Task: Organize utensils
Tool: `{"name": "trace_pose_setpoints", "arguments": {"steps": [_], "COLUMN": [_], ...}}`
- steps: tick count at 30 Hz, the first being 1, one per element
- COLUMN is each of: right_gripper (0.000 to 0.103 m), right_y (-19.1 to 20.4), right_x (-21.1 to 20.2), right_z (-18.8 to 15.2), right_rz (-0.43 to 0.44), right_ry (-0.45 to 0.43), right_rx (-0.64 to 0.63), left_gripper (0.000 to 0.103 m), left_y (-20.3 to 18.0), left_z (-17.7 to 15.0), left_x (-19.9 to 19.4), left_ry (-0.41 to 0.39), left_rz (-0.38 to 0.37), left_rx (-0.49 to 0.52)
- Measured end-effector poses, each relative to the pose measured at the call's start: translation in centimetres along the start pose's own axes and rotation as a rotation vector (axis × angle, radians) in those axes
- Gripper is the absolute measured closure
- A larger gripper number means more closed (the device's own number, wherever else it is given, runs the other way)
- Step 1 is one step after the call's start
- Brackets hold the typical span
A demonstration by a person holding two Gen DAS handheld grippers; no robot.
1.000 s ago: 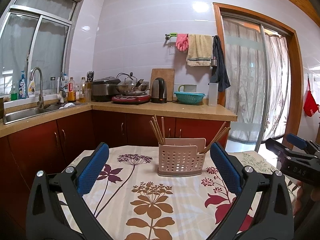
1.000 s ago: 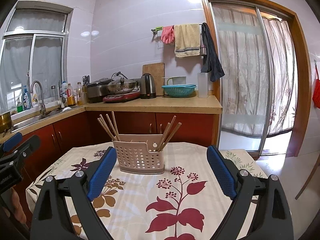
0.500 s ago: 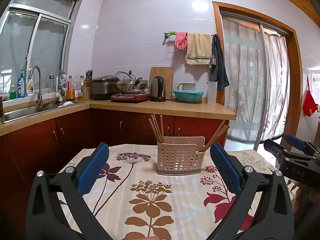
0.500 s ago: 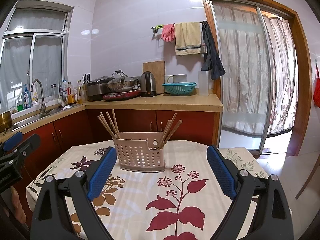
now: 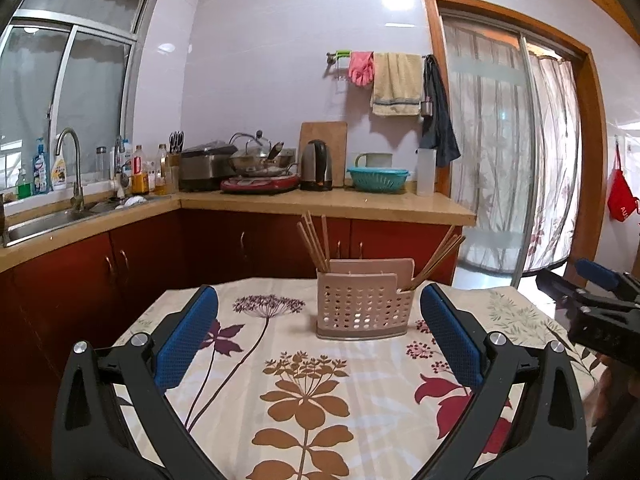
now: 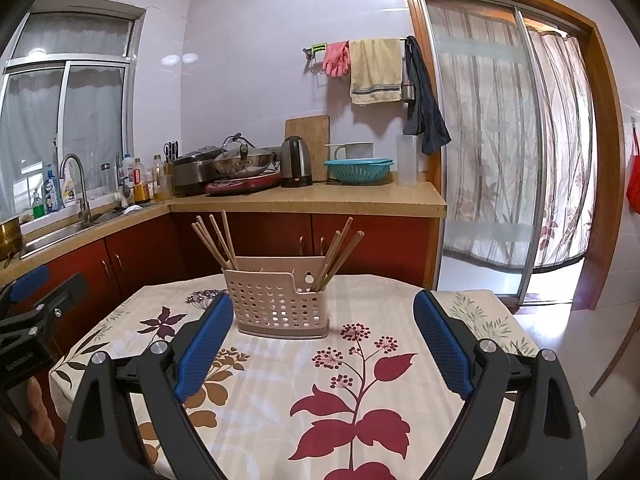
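Note:
A beige perforated utensil holder (image 5: 362, 306) (image 6: 280, 304) stands on the floral tablecloth. Wooden chopsticks lean out of its left end (image 5: 314, 240) (image 6: 214, 240) and its right end (image 5: 438, 258) (image 6: 338, 254). My left gripper (image 5: 318, 332) is open and empty, a short way in front of the holder, its blue pads either side of it. My right gripper (image 6: 322, 344) is open and empty, in front of the holder and slightly to its right. Each gripper shows at the edge of the other's view (image 5: 600, 300) (image 6: 28, 320).
The table (image 6: 360, 360) with the flowered cloth fills the foreground. Behind it runs a kitchen counter (image 5: 320, 200) with kettle, wok, teal colander and sink. A sliding glass door with curtains (image 6: 500, 160) is at the right.
Both grippers have lowered and moved slightly closer to the holder; it sits a little nearer and higher between the pads. Both stay open.

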State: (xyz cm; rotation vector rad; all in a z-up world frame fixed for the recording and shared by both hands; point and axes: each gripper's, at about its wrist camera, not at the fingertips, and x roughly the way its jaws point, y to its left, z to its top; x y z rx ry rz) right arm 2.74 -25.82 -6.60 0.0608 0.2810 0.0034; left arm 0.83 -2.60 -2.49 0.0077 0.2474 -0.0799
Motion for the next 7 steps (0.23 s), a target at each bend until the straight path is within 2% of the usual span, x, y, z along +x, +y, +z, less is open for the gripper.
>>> {"name": "trace_pose_setpoints", "arguments": {"steps": [7], "right_gripper": [0.014], "right_y": [-0.6], "right_x": [1.4], "right_z": [-0.7], "right_rz": [-0.016], "right_ry": [0.041], "right_rx": [0.006], "left_gripper": [0.004], "left_y": [0.7], "left_z": [-1.1], "left_x": [2.1], "left_ry": [0.063], "left_rz": [-0.004], "left_rx": [-0.024]}}
